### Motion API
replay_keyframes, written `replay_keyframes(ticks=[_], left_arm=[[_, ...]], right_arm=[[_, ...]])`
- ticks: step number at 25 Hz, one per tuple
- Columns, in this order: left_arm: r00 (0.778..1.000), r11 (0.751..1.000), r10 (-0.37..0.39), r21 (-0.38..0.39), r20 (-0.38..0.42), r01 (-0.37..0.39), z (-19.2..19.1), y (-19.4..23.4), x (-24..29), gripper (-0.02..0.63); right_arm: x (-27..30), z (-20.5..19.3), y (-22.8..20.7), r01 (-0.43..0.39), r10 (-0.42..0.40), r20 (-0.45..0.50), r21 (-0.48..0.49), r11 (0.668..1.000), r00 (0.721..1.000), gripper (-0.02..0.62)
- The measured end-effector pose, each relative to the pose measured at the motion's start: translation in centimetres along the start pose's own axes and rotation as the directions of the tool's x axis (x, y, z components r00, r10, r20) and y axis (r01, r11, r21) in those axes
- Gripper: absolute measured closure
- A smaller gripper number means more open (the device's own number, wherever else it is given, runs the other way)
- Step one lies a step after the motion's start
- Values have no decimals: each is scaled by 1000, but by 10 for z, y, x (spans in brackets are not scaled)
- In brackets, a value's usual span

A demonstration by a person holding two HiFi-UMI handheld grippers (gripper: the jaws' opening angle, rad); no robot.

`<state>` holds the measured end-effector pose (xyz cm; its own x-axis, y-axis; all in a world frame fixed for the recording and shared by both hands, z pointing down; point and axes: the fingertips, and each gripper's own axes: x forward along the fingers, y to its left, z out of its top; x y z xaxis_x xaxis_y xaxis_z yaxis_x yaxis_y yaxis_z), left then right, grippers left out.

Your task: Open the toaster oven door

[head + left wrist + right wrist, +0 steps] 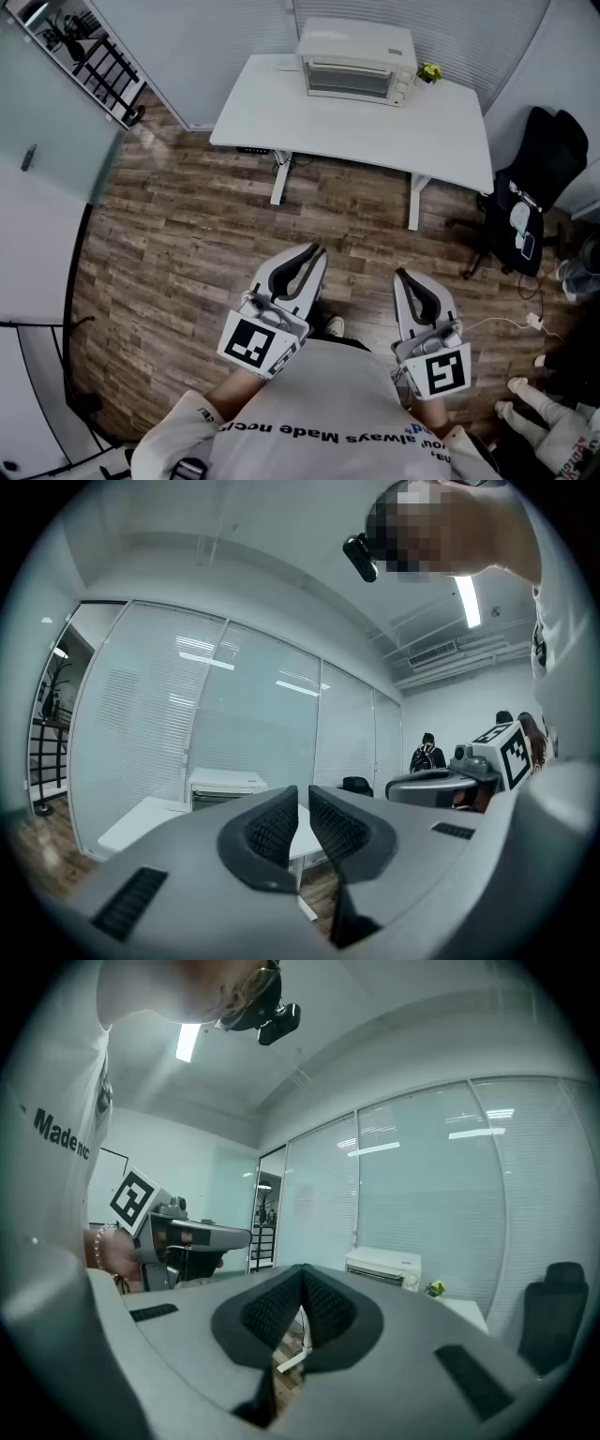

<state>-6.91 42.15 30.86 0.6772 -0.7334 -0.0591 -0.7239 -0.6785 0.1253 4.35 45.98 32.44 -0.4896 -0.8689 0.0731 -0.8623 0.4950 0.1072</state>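
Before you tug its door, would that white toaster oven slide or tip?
The toaster oven looks boxy, wider than tall, so tipping seems unlikely. The table looks smooth, so a hard pull might slide it. Its door probably holds glass, so breakable.

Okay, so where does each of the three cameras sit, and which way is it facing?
Head view: on the person's head, steeply down at floor, table and toaster oven; left gripper, right gripper and shirt show.
Left gripper view: on the left gripper, level past its slightly parted jaws toward the toaster oven; right gripper at right.
Right gripper view: on the right gripper, level past its closed jaws; left gripper at left.
Shared: all three show the toaster oven.
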Motion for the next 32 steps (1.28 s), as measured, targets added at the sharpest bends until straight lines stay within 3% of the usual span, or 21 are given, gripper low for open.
replay_keyframes(ticks=[6,15,32], left_arm=[[1000,1000,-5,-10,-1,5,-1,0,1,554],[1000,1000,-3,-15,0,3,4,27,17,554],[1000,1000,-5,-20,-2,5,18,170,68,554]], right_arm=[[-1,-14,2,-31,31,-53,-10,999,998,589],[28,-12,-11,-18,19,-54,15,1000,998,588],[178,4,-15,-23,23,-61,-4,1000,998,588]])
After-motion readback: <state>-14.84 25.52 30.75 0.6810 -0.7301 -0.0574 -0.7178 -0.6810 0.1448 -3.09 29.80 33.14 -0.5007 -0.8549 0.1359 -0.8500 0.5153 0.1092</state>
